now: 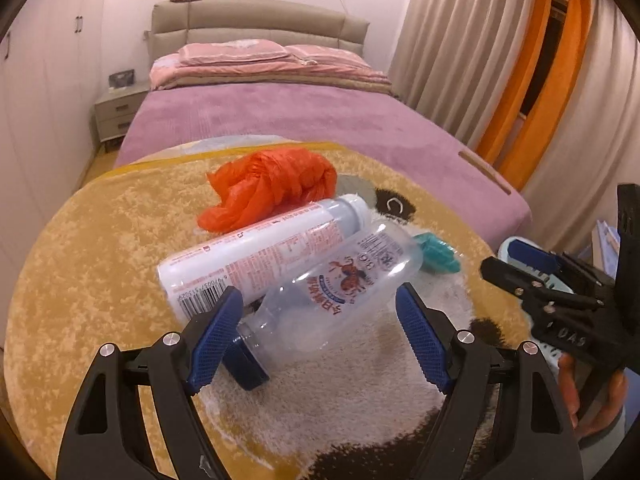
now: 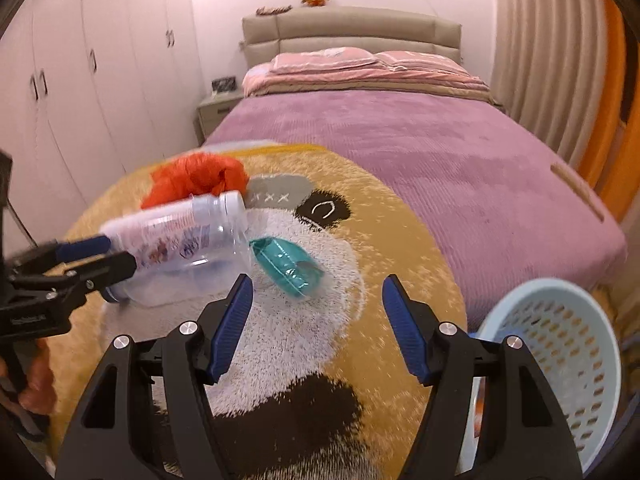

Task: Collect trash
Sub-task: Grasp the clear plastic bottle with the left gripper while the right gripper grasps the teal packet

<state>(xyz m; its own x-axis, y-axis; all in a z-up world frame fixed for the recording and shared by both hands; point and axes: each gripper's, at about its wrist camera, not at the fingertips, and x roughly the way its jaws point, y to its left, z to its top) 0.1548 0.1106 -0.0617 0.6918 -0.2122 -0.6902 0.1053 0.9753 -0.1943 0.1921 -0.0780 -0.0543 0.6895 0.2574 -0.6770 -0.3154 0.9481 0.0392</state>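
Clear bottle (image 1: 340, 292) between wide left fingers (image 1: 216, 336), untouched; right fingers (image 2: 232, 320) wide, empty.

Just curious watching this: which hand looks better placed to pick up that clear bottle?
Left. The left gripper already straddles the clear bottle, jaws open; the right gripper faces the teal wrapper.

On my feeds I count two bottles on the rug: one clear plastic bottle (image 1: 340, 292) and, at its 11 o'clock, one white spray can (image 1: 260, 252). One orange plastic bag (image 1: 272, 186) lies at 12 o'clock, one teal wrapper (image 2: 288, 266) at 3 o'clock. One pale blue basket (image 2: 560, 364), one round rug (image 2: 400, 232), one bed (image 2: 440, 152), two grippers.
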